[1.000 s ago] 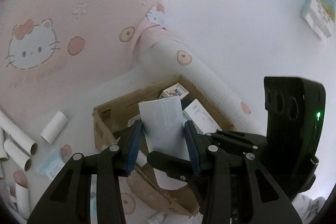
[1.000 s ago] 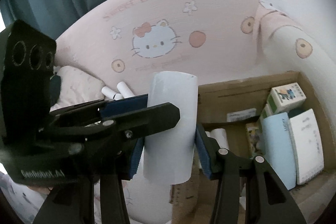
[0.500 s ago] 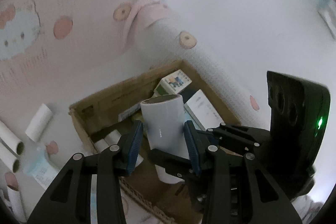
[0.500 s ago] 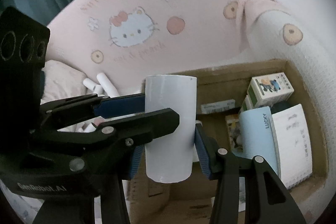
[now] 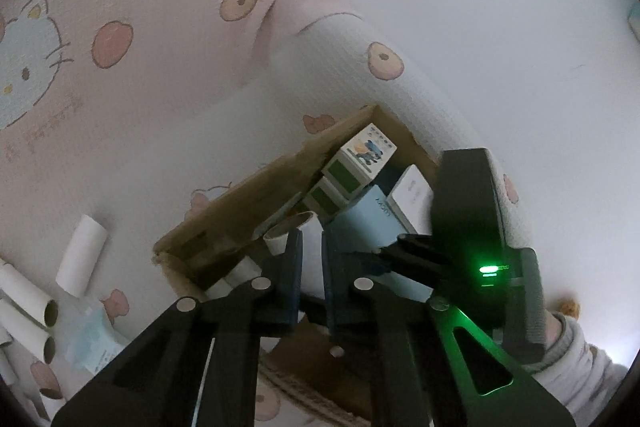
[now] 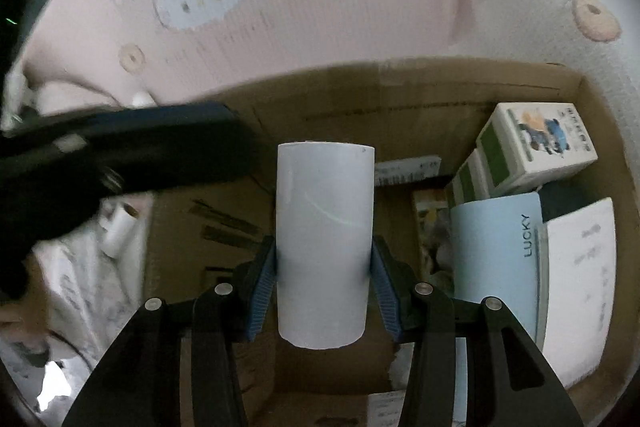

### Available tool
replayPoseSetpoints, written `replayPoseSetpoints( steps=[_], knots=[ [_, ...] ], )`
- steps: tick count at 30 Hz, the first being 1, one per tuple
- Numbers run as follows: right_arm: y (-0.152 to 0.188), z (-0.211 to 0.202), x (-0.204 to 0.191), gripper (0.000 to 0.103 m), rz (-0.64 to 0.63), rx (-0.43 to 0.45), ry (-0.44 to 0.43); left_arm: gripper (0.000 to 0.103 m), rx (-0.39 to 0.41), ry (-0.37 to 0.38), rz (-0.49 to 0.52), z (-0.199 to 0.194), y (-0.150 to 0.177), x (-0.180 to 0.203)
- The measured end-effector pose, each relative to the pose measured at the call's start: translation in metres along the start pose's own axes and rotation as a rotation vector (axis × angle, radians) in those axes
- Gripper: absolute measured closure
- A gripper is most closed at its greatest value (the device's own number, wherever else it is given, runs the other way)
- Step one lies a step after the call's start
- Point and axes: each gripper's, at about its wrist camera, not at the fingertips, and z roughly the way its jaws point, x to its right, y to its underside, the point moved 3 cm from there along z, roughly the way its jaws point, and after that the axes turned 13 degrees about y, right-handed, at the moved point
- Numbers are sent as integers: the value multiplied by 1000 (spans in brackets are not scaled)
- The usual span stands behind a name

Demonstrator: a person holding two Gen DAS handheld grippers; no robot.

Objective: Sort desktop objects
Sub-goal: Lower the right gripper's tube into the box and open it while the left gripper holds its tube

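Right gripper [image 6: 324, 267] is clamped on a white tube [image 6: 325, 239], holding it upright over the open cardboard box [image 6: 400, 99]. Left gripper [image 5: 311, 267] has its fingers nearly pinched together with nothing between them, just above that box.

A brown cardboard box [image 6: 432, 95] lies on the pink cartoon-print bedsheet [image 6: 248, 27], holding two stacked white cartons [image 6: 536, 155] in its far right corner, a pale blue booklet [image 6: 496, 247] before them, and a white paper tube [image 6: 325, 243] upright left of that booklet, with loose white cardboard tubes [image 5: 82, 257] on the sheet left of the box.
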Motion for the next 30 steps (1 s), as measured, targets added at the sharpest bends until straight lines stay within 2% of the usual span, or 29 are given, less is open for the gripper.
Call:
replayPoseSetpoints(
  steps=[6,10,14,17,24,27,30],
  knots=[
    [-7,42,-10,59,-112,-147,165,94,24,-11,-2,-16,4,-7],
    [-10,72,-3,59,-88,-271,180,94,44,-10,13,-28,2,-9],
    [-16,77,-12,59,-142,-280,183,94,56,-16,3,-33,-1,-13],
    [-18,86,-12,59,-158,-315,234,94,60,-20,-15,-36,1,-16],
    [-16,97,-15,59,-212,-369,271,92,42,-34,6,-36,2,-10],
    [-18,93,-11,59,-197,-360,249,90,41,-37,4,-35,1,-8],
    [-23,84,-7,59,-198,-312,222,90,44,-32,-3,-35,4,-4]
  ],
)
